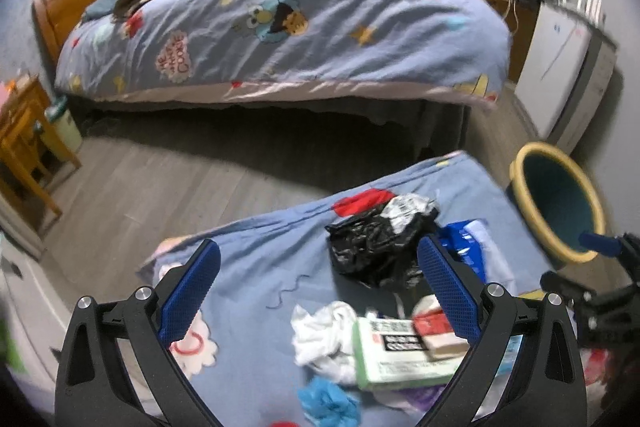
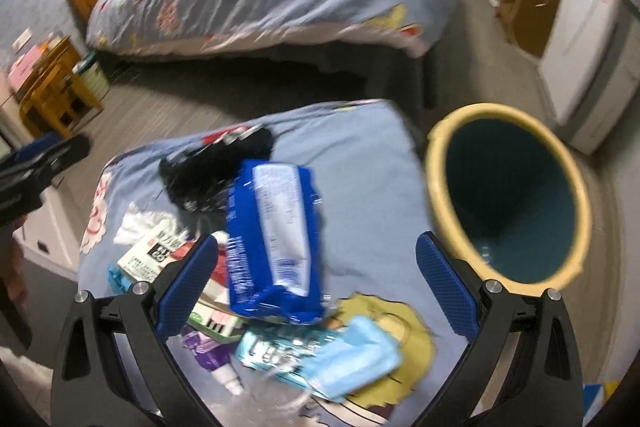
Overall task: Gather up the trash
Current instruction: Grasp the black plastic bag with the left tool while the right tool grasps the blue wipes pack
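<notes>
Left gripper (image 1: 318, 291): the two blue fingers stand wide apart and hold nothing; it hangs above the trash pile.
Right gripper (image 2: 316, 289): fingers also wide apart, nothing between the pads; the blue wrapper lies under the gap, nearer the left finger. I cannot tell if it touches that finger.
Trash pile: it lies on a blue cartoon-print cloth (image 1: 256, 251) in the foreground, in front of the bed.
Black plastic bag (image 1: 372, 247): crumpled, at the far side of the pile, with a silver printed piece on top.
Blue wrapper (image 2: 274, 239): a long blue and white pack, resting on top of other packets.
White tissue (image 1: 320, 335): crumpled, just beside a green and white box (image 1: 392, 355).
Red and white pack (image 1: 434, 331): it lies on the box.
Light blue face mask (image 2: 356, 359): at the near side of the pile, partly blurred.
Trash bin (image 2: 508, 203): round, yellow rim, dark green inside, on the floor just right of the cloth.
Bed (image 1: 280, 27): behind, under a blue cartoon quilt.
</notes>
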### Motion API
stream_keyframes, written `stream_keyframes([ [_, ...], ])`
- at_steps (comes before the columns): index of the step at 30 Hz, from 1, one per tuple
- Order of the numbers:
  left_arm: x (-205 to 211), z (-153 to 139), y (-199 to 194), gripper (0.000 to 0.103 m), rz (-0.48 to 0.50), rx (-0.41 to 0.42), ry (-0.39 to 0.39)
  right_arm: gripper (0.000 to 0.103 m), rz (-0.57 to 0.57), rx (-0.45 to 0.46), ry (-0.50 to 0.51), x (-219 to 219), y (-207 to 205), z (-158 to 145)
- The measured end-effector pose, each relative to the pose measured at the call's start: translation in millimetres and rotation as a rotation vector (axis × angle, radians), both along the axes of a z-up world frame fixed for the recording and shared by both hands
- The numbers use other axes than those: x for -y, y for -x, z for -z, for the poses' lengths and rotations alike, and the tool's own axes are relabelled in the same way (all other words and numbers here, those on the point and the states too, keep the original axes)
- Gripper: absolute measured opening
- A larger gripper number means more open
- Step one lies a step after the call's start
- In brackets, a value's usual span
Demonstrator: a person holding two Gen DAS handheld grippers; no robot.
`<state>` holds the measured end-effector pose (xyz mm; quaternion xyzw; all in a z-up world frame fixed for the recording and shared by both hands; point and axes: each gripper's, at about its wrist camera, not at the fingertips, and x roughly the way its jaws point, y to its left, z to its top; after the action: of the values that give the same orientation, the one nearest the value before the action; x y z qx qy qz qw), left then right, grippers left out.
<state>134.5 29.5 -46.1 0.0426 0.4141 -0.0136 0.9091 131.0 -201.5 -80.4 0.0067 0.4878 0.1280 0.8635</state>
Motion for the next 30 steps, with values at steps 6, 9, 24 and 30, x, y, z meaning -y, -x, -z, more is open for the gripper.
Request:
stream_keyframes([
  [6,15,30,-26,0.098,0.082,-0.041,-0.093,0.097,-0.046,-0.086,-0.012,-28,-13,27],
  [9,22,42,-35,0.098,0.128,-0.063,-0.092,0.097,-0.049,-0.123,-0.002,-33,-19,38],
  [24,65,90,-64,0.071,0.271,-0.188,-0.118,0.055,0.006,-0.217,-0.027,-7,-26,53],
  [30,59,89,-64,0.040,0.262,-0.203,-0.111,0.050,0.026,-0.218,-0.065,2,-29,47],
])
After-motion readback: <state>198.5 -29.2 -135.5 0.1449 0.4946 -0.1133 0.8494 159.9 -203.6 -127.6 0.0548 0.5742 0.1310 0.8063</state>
